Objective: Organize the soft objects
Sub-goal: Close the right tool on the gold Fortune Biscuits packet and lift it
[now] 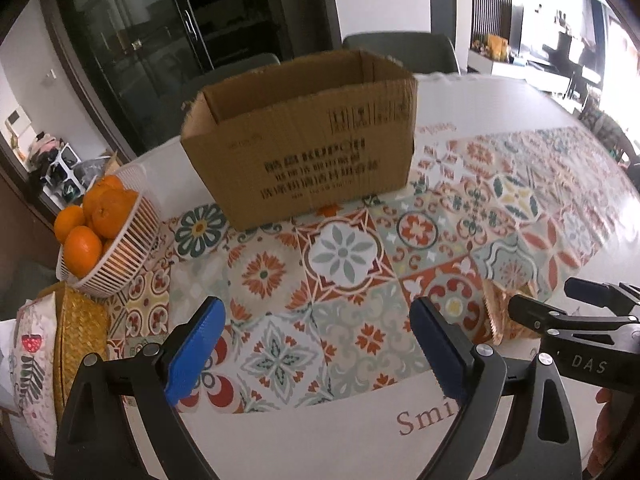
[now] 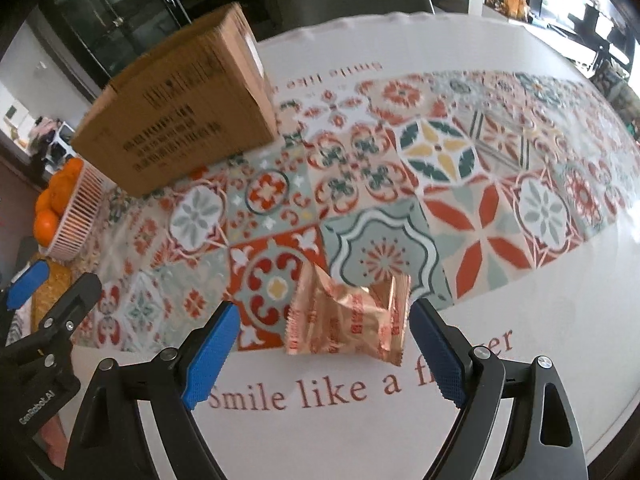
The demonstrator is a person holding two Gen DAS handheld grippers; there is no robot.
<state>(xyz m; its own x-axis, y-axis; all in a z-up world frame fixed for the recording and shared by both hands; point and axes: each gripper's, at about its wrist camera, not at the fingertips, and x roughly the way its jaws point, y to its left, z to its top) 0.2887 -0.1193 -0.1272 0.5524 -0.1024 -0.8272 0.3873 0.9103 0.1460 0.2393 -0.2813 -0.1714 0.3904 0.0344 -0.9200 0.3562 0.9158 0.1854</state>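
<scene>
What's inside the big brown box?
The cardboard box is open on top. Only the bare inner walls near its rim show, with nothing poking out. The front wall hides the bottom, so whether something lies down there cannot be told.

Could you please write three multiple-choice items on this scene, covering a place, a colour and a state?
1. Where does the foil packet lie?
A. in the cardboard box
B. on the tablecloth between the right gripper's jaws
C. in the basket

2. What colour are the fruits in the white basket?
A. green
B. orange
C. purple

3. How is the cardboard box?
A. open at the top
B. taped shut
C. flattened

Key: 1 B, the right gripper straddles it on the cloth; 2 B, all are orange; 3 A, its inside walls show.
</scene>
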